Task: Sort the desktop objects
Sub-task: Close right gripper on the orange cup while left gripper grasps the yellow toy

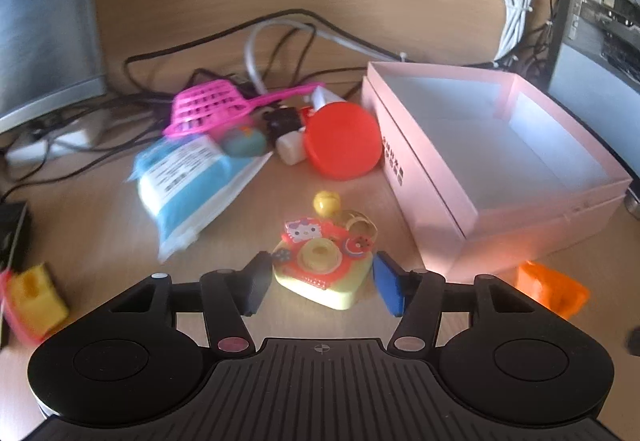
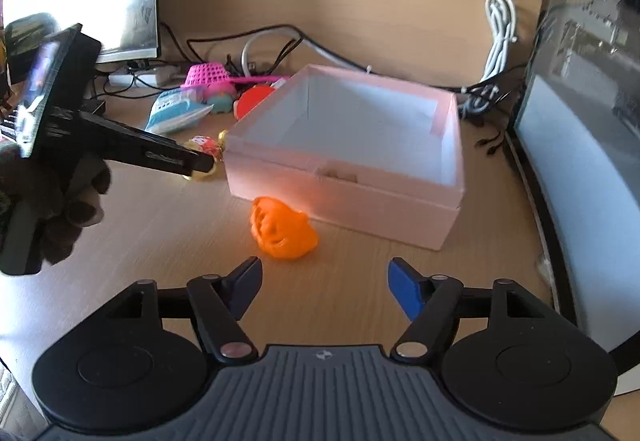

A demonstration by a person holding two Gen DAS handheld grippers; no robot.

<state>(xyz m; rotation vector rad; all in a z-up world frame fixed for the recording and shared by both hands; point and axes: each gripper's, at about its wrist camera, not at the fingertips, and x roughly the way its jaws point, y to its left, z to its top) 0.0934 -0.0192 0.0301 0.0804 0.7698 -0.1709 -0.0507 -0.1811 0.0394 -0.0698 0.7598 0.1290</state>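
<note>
Your left gripper (image 1: 323, 283) has its fingers wide, straddling the toy camera (image 1: 320, 267) on the table beside the pink box (image 1: 424, 193), so centre up, close squarely on its 2 flat sides, while your right gripper (image 2: 325, 291) waits open near the orange toy (image 2: 282, 229).

Desk surfaces and finishes.
Matt wood-grain desk (image 2: 168, 241); matt pink cardboard box (image 2: 360, 201); glossy plastic toy camera (image 1: 320, 269); ribbed orange plastic figure (image 2: 282, 227).
</note>
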